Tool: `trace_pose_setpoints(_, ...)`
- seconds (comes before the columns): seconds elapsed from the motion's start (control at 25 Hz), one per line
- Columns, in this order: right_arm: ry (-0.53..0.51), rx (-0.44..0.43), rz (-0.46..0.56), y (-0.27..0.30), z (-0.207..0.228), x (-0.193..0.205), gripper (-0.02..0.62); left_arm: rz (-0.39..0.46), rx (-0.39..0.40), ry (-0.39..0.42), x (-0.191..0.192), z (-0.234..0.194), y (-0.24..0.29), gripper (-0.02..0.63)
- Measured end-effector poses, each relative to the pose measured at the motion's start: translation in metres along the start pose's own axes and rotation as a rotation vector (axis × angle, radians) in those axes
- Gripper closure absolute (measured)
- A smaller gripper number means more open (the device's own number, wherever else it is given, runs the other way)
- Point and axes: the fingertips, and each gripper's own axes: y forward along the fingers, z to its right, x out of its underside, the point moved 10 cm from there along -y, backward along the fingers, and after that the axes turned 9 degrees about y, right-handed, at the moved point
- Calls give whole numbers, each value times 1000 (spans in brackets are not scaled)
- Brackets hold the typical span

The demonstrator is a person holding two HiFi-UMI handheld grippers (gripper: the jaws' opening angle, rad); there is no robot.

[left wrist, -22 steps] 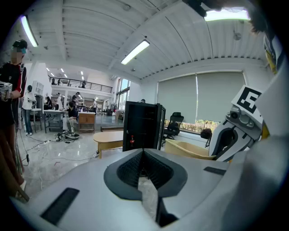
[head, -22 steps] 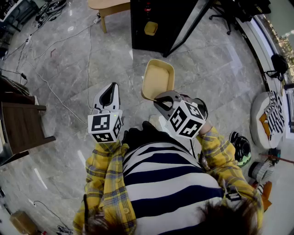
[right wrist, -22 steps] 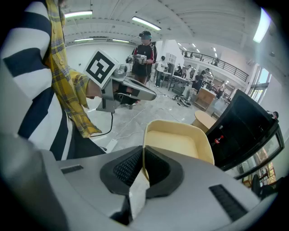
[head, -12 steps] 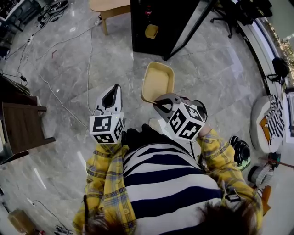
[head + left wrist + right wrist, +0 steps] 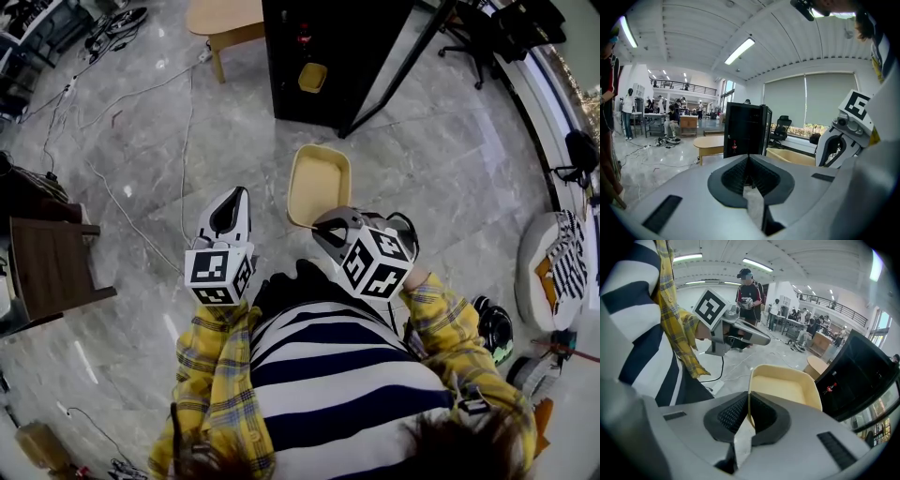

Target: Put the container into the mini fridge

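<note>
Grey marble floor (image 5: 450, 159) lies below as the right claw (image 5: 317, 225) pinches the near rim of a shallow, empty, pale-yellow container (image 5: 319, 185), held just short of the open black mini fridge (image 5: 323, 56), slightly closer than a second ago. The left claw (image 5: 228, 202) is closed on nothing.

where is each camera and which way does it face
Head view: on the head, facing steeply down; striped shirt, left gripper, right gripper show.
Left gripper view: on that gripper, facing the mini fridge over shut empty jaws; right gripper at right.
Right gripper view: on that gripper, jaws shut on the container rim; shirt, left gripper at left.
Shared: all show container and mini fridge.
</note>
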Motion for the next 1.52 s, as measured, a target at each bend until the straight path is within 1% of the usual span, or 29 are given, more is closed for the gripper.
trace_pose_setpoints(0.16, -19, -2, 0, 4, 15, 7, 560, 4, -11, 6, -2, 4, 11, 588)
trace_pose_setpoints(0.4, -26, -14, 9, 7, 34, 3, 561, -23, -18, 13, -5, -3, 27, 588)
trace_pose_setpoints(0.64, -9, -5, -3, 15, 53, -3, 561, -7, 12, 16, -12, -20, 53, 588)
trace_pose_setpoints(0.88, 37, 15, -35, 35, 80, -18, 561, -7, 80, 16, -15, -46, 94, 588)
trace_pose_setpoints(1.12, 107, 45, -50, 61, 114, -47, 561, -7, 159, 10, -18, -90, 135, 588)
trace_pose_setpoints(1.32, 163, 70, -59, 83, 136, -69, 561, -12, 247, 40, -22, -122, 174, 588)
trace_pose_setpoints(1.52, 216, 102, -71, 97, 156, -81, 561, -15, 329, 64, -27, -141, 205, 588)
